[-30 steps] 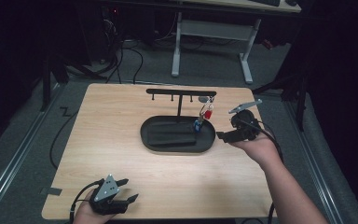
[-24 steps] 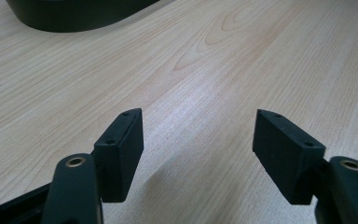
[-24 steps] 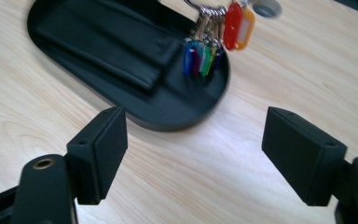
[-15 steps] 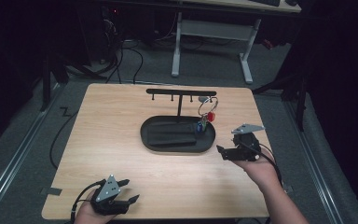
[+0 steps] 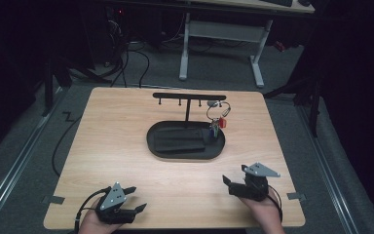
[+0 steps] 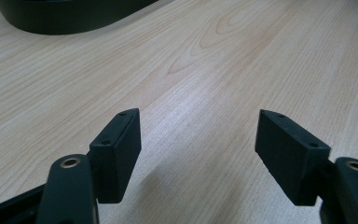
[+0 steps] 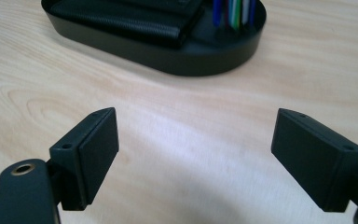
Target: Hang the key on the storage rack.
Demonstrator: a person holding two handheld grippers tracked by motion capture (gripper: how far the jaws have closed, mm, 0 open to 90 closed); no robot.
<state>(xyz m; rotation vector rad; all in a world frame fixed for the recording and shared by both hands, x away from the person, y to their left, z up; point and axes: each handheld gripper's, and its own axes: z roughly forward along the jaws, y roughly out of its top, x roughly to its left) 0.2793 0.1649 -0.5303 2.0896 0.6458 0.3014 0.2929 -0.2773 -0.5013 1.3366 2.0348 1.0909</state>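
A black oval tray sits mid-table and holds a black wallet. From the tray rises a T-shaped hook rack, and a bunch of keys with coloured tags hangs from its right end. My left gripper rests open near the front left edge, with nothing between its fingers. My right gripper stands open at the front right, well short of the tray. In the right gripper view, open jaws face the tray, the wallet and the key tags. The left gripper faces bare wood.
The wooden table has bare room on both sides of the tray and in front of it. Cables run across the floor at the left, and a white desk frame stands behind. The tray's rim shows in the left gripper view.
My right gripper has drawn back from beside the hanging keys to the table's front right, open and empty. The left gripper has stayed put.
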